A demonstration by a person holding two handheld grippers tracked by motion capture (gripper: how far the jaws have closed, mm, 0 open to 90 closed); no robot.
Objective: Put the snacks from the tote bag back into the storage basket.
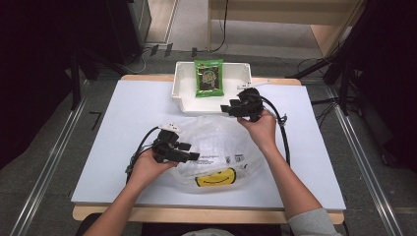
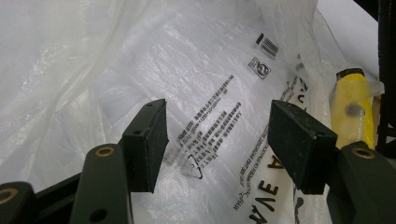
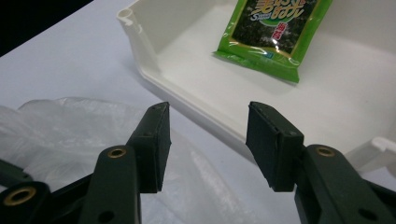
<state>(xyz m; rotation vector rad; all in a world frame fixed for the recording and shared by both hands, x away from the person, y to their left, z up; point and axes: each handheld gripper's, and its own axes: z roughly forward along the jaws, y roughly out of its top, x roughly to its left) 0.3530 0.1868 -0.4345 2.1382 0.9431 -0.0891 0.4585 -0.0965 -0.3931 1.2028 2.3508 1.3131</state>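
On the left of the table (image 1: pixel 98 147), the left gripper (image 1: pixel 194 156) rests over the near left part of the bag (image 1: pixel 216 137), a thin clear plastic bag with black print and a yellow smiley face. In the left gripper view its jaws stand wide apart, with the printed plastic behind them and nothing pressed between the pads. The bag lies flat in the middle of the table, just in front of the tray (image 1: pixel 183 86). Further right, the right gripper (image 1: pixel 225 109) hangs at the far edge of the bag, near the front wall of the white tray. Its jaws are also wide open and empty. Inside the tray lies a green snack packet (image 1: pixel 208 77), well apart from both grippers.
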